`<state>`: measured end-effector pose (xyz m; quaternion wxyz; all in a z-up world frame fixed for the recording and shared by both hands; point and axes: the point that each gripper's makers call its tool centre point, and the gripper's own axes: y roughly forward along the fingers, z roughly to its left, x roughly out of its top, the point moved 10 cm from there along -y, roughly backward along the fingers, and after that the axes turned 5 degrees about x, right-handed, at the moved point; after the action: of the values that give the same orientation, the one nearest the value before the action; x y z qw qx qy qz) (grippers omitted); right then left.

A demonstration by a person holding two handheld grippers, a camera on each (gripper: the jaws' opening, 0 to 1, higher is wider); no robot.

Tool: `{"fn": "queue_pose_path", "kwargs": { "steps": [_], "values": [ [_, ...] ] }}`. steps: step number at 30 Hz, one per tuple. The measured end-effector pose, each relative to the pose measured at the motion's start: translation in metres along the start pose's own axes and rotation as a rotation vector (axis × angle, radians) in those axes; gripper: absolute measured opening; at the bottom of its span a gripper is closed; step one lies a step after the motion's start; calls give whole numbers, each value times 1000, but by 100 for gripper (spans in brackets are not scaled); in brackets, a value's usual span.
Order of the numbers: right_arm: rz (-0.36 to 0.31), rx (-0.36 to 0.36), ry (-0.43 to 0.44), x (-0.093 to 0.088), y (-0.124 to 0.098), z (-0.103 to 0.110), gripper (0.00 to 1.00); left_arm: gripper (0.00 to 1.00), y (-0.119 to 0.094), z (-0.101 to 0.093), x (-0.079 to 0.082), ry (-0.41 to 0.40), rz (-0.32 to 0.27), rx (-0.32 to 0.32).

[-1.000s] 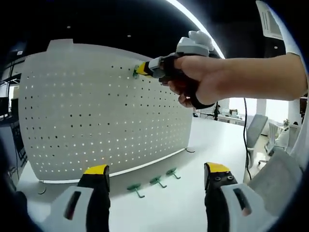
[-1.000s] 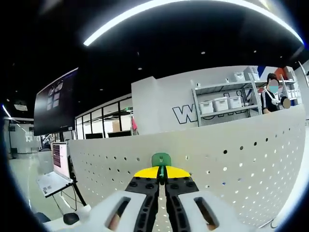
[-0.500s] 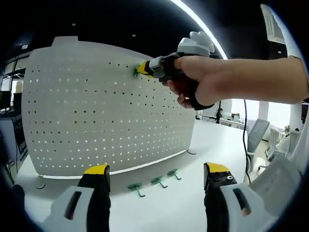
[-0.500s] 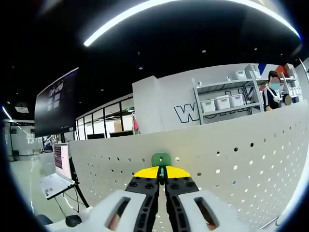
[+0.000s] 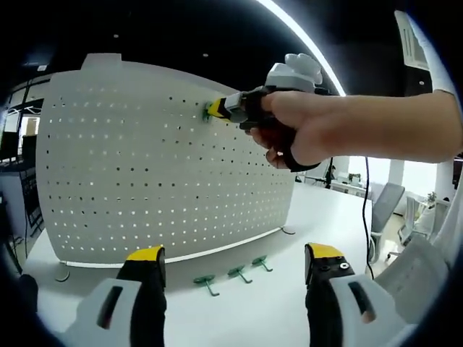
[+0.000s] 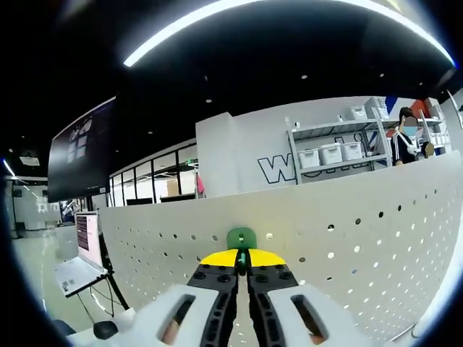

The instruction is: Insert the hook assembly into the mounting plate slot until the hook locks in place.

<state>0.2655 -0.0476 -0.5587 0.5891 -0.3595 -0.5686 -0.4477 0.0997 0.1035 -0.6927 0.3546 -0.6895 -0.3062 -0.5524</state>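
Note:
A white perforated mounting plate [image 5: 145, 173] stands upright on the white table [image 5: 260, 303]. In the left gripper view the right gripper [image 5: 211, 110], held by a person's hand [image 5: 304, 126], presses a green hook [image 5: 206, 112] against the plate's upper holes. In the right gripper view my right gripper [image 6: 241, 259] is shut on the green hook [image 6: 241, 238], whose top rests against the plate [image 6: 347, 253]. My left gripper [image 5: 231, 262] hangs open near the table, nothing between its yellow-tipped fingers. Three spare green hooks [image 5: 233, 273] lie on the table in front of the plate.
Round feet [image 5: 288, 230] support the plate at its base. Office chairs [image 5: 387, 210] stand at the right. Behind the plate are shelves with white bins [image 6: 329, 155], a person [image 6: 406, 137], a wall monitor [image 6: 79, 148] and a laptop [image 6: 81, 253].
The right gripper with the hook has stayed at the plate's upper holes. Both views have shifted slightly; nothing was let go or taken.

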Motion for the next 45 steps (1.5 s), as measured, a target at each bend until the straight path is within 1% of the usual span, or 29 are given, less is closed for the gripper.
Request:
{"fn": "queue_pose_path", "kwargs": {
  "steps": [4, 6, 8, 9, 11, 12, 13, 14, 15, 16, 18, 20, 23, 30, 39, 45],
  "values": [
    [10, -31, -2, 1, 2, 3, 1, 81, -1, -1, -2, -10, 1, 0],
    [23, -31, -51, 2, 4, 2, 1, 80, -1, -3, -1, -5, 4, -7],
    [21, -42, -34, 2, 4, 3, 1, 80, -2, -5, 0, 3, -4, -15],
    [17, -59, -12, 2, 3, 4, 1, 80, -2, -6, 1, 3, -3, -20],
    [19, -73, -5, 2, 3, 7, 1, 80, -2, -7, 1, 6, 2, -23],
    [45, -91, -24, 2, 3, 8, 1, 80, -3, -8, 1, 8, 2, -24],
    [94, -104, -53, 2, 4, 9, 1, 80, -3, -7, 2, 8, 3, -24],
    [101, -114, -13, 2, 6, 9, 1, 80, -4, -7, 2, 6, 3, -23],
    [94, -125, 34, 4, 7, 10, 1, 80, -4, -7, 3, 6, 2, -22],
    [95, -136, 30, 5, 8, 10, 1, 80, -4, -6, 3, 6, 2, -21],
    [85, -145, 9, 2, 9, 11, 0, 80, -5, -4, 3, 9, 4, -17],
    [88, -147, -12, -1, 8, 14, 1, 80, -5, -3, 4, 9, 2, -13],
    [83, -159, -8, -2, 8, 15, 1, 80, -6, -2, 4, 6, 2, -9],
    [83, -157, -9, -1, 8, 14, 1, 80, -7, -4, 1, 8, 11, -10],
    [83, -137, -5, -1, 7, 12, 2, 80, -6, -4, 1, 14, 11, -12],
    [79, -90, 11, -1, 6, 9, 5, 80, -7, -3, 1, 16, 12, -7]
  ]
}}
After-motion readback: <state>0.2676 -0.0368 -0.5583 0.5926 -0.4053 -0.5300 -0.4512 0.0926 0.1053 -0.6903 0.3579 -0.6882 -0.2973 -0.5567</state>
